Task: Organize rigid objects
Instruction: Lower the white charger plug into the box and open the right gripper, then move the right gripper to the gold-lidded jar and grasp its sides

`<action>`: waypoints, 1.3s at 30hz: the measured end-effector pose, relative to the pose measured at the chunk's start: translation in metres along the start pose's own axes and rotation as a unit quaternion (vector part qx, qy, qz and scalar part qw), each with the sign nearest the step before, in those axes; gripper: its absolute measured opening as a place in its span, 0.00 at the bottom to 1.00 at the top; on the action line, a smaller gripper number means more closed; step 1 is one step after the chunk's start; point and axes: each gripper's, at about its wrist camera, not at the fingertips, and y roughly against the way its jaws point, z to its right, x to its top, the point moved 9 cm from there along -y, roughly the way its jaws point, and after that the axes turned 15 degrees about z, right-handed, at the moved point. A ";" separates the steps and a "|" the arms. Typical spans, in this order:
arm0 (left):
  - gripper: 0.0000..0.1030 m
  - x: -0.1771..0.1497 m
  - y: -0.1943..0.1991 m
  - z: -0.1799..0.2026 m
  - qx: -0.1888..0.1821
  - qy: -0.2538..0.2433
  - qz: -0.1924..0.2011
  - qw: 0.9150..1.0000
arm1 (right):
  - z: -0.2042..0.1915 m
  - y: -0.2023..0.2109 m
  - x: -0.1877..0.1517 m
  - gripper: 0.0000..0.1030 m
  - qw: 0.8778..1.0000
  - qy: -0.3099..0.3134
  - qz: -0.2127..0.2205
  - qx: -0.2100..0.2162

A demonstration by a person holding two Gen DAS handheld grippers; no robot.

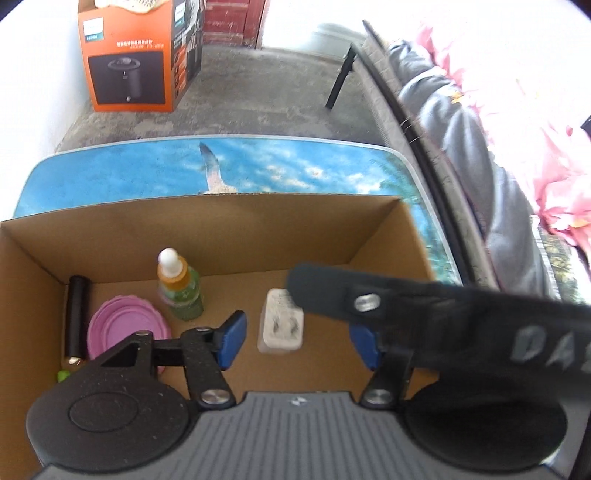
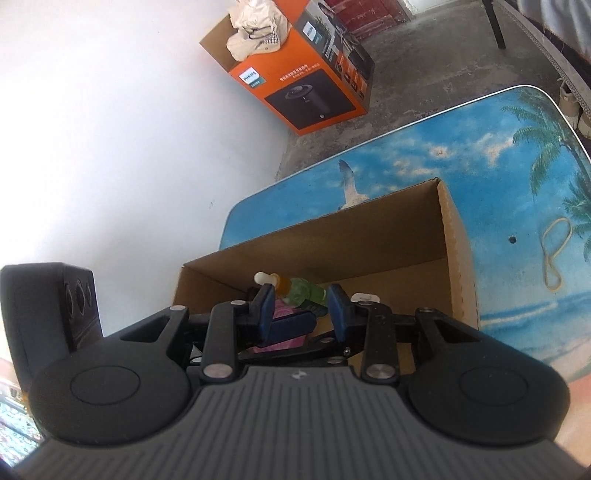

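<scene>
Left claw (image 1: 299, 341) gapes over white charger (image 1: 280, 321); right view hides it

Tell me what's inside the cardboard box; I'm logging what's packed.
Inside the cardboard box: dropper bottle, pink lid, black cylinder, white plug adapter. Grippers cover the near floor.

Daylight floods in from the far doorway (image 1: 291, 22), blown out to pure white, and the wall (image 2: 110, 129) on the left glares pale. The glossy table (image 1: 147, 173) shines bright, while the cardboard box (image 1: 207, 225) holds a soft shadow inside, deeper in the right wrist view. The near arm of the other hand-held gripper (image 1: 443, 306) crossing on the right smears out of focus. Fisheye bending curves the table's rim, and both pictures' corners fall off into dark vignette.
</scene>
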 end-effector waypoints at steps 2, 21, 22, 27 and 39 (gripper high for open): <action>0.65 -0.002 0.023 0.002 -0.008 -0.006 0.015 1.000 | -0.011 0.031 0.000 0.31 1.000 0.003 0.027 0.015; 0.74 -0.159 0.184 -0.039 0.001 -0.114 0.122 0.986 | -0.060 0.126 -0.165 0.35 0.996 0.045 0.045 0.061; 0.74 -0.165 0.181 -0.041 0.007 -0.118 0.119 0.986 | -0.058 0.118 -0.172 0.35 0.997 0.044 0.035 0.054; 0.73 -0.195 0.161 -0.057 0.034 -0.135 0.108 0.984 | -0.058 0.072 -0.209 0.35 0.998 0.054 -0.012 0.018; 0.60 -0.210 0.120 -0.081 0.054 -0.137 0.097 0.984 | -0.061 0.010 -0.216 0.33 0.995 0.081 -0.055 -0.005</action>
